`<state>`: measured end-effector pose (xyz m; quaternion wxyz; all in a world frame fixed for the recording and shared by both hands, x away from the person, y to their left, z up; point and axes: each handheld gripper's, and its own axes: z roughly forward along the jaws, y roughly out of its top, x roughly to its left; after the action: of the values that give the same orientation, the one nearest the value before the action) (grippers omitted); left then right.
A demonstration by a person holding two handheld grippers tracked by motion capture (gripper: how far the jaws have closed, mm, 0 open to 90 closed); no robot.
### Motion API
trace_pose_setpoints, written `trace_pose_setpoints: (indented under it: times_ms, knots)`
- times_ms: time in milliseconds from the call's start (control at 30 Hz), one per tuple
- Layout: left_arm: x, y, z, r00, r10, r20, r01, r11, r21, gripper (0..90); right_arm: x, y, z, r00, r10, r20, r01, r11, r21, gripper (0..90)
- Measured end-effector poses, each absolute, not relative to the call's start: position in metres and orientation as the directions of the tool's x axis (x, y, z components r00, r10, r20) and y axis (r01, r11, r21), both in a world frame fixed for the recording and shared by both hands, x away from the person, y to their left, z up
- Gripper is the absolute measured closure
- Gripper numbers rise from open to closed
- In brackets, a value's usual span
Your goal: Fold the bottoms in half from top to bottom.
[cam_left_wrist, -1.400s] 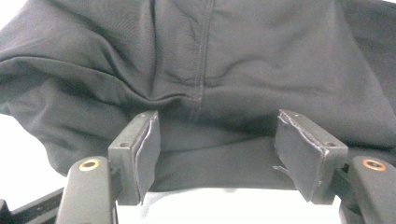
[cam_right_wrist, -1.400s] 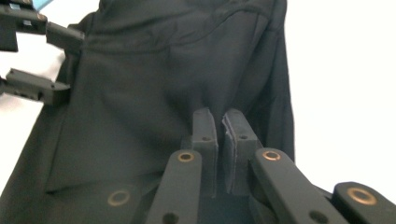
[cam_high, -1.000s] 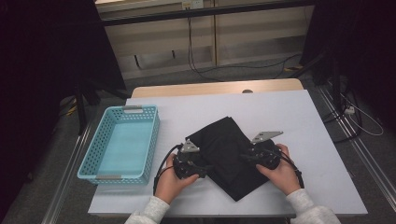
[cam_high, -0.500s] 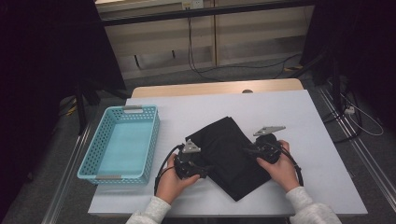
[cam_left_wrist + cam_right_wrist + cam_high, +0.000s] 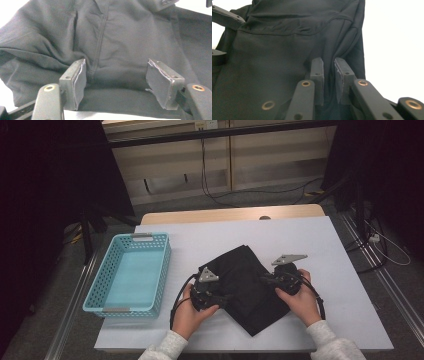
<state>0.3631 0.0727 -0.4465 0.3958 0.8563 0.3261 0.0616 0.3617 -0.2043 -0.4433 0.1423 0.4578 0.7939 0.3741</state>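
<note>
My right gripper (image 5: 328,82) has just been closing and now pinches a fold of the black garment (image 5: 245,285). My left gripper (image 5: 116,86) has narrowed a little yet stands apart, its pads straddling the cloth's edge without squeezing. Beyond my left gripper sits the blue basket (image 5: 160,270), holding nothing.

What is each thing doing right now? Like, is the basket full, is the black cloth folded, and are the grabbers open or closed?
Black cloth: folded, lying flat on the table.
Blue basket: upright, nothing in it.
Left gripper: jaws apart over the cloth, just been closing, not pinching it yet.
Right gripper: jaws just been closing, nearly together, pinching a fold of the cloth's edge.
Table: covered with a white sheet.
</note>
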Motion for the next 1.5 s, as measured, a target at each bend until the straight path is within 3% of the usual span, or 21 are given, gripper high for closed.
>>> trace_pose_setpoints:
  times_ms: [300,500,933,1200,1300,1500]
  knots:
    - [0.369,0.07,-0.451,0.765,0.632,-0.123,0.519,-0.492,0.699,66.9,0.36,-0.204,-0.446,-0.548,0.83,0.103,0.617,0.319,0.72,79.1]
    - [0.372,0.066,-0.447,0.76,0.631,-0.154,0.55,-0.5,0.669,79.7,0.359,-0.207,-0.444,-0.541,0.833,0.117,0.618,0.3,0.726,80.6]
    - [0.375,0.08,-0.425,0.737,0.617,-0.275,0.587,-0.384,0.713,83.7,0.36,-0.213,-0.432,-0.534,0.834,0.142,0.598,0.254,0.76,81.3]
    - [0.377,0.079,-0.421,0.737,0.611,-0.29,0.592,-0.376,0.713,84.2,0.355,-0.225,-0.43,-0.517,0.841,0.163,0.602,0.221,0.768,85.5]
    - [0.377,0.077,-0.426,0.739,0.607,-0.292,0.598,-0.392,0.7,84.2,0.354,-0.224,-0.434,-0.506,0.849,0.15,0.612,0.231,0.757,74.8]
    - [0.377,0.077,-0.431,0.735,0.611,-0.294,0.604,-0.394,0.692,84.2,0.36,-0.217,-0.443,-0.508,0.844,0.176,0.644,0.236,0.728,69.7]
